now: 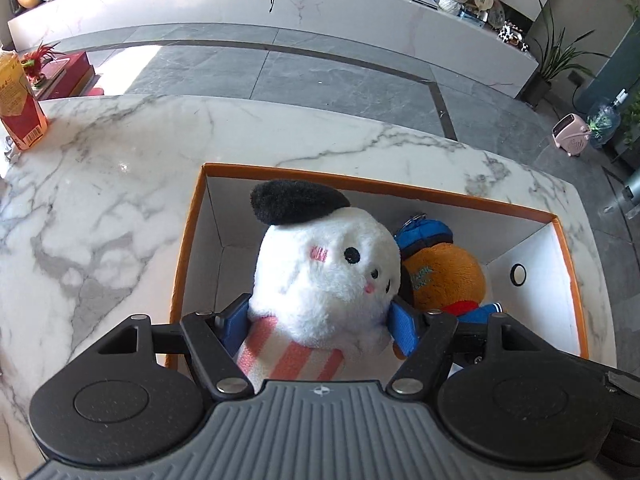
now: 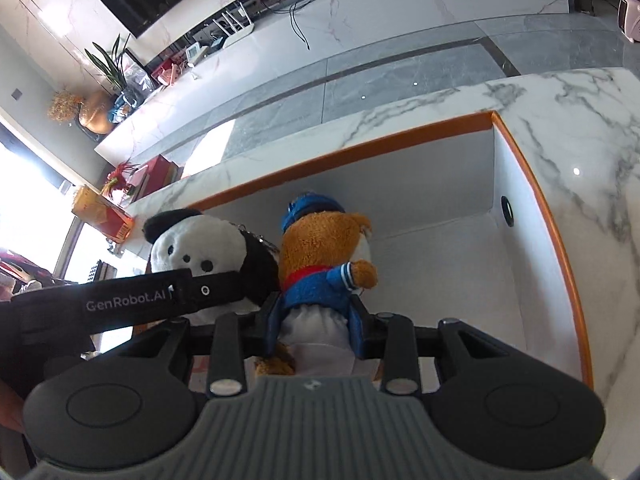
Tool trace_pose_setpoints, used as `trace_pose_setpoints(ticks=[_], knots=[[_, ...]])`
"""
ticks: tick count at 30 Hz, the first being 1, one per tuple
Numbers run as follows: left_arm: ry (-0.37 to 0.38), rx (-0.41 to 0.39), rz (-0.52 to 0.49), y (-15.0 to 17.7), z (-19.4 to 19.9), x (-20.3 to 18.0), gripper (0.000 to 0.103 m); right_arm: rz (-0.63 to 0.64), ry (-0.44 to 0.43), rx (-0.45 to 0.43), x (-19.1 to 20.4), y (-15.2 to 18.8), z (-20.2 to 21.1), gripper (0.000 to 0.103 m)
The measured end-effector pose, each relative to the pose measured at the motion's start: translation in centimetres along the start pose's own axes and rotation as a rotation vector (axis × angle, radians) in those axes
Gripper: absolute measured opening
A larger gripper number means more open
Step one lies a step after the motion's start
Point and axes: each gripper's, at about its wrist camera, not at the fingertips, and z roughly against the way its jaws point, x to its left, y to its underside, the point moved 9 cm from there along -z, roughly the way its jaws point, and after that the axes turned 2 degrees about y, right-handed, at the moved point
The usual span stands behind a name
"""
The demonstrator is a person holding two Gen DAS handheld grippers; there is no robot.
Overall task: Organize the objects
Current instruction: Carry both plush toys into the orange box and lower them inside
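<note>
The left tongs are gripping a white plush dog between their blue pads, pressing in just under its head. The dog is showing a black floppy ear on top, a black bead eye, pink blush marks and a pink-and-white striped body running back toward the tongs. It is sitting upright over the near-left part of an orange-rimmed cardboard box with white inner walls, which is resting on the white, grey-veined marble desk. To the right of the left tongs, touching the dog's side, a brown plush bear is showing in a blue cap and blue jacket. The right tongs are clamping that plush bear at its white trousers, holding it upright inside the box with its back to the camera; a red collar is peeking above the blue sailor jacket. To the left of the right tongs the plush dog is leaning against the bear, with the left gripper's black arm crossing in front of it. Far ahead-left of the left tongs, a red and yellow carton is standing on the desk.
</note>
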Motion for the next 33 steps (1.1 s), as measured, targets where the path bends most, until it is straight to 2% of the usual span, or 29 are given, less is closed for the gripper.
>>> trace_pose_setpoints(ticks=[3,6,9,15,18,22,28,33], knots=[[-0.025,0.003,-0.004,-0.1,-1.1,-0.2,0.083,0.016,0.039,0.038,-0.9,-0.1,-1.4,0.036],[-0.084,-0.025,-0.042,-0.2,-1.5,-0.5,0.084,0.028,0.063,0.078,-1.7,0.2,-2.7,0.036],[-0.148,-0.02,-0.076,-0.3,-2.1,-0.8,0.085,-0.001,0.07,0.113,-2.3,0.4,-3.9,0.036],[-0.215,-0.005,-0.077,-0.6,-2.6,-0.5,0.086,-0.108,0.015,0.146,-1.6,0.7,-5.3,0.036],[-0.19,-0.01,-0.07,-0.8,-2.5,-0.5,0.087,-0.139,0.0,0.156,-1.2,0.9,-5.8,0.036],[-0.14,-0.033,-0.014,-1.7,-1.8,0.3,0.086,-0.157,-0.002,0.171,-1.0,0.9,-6.3,0.036],[0.002,-0.022,0.0,-2.0,0.6,1.9,0.069,-0.14,0.012,0.211,-0.8,1.4,-6.9,0.037],[0.04,-0.053,-0.087,-1.9,3.4,2.8,0.067,-0.106,0.031,0.226,0.4,1.5,-7.6,0.036]])
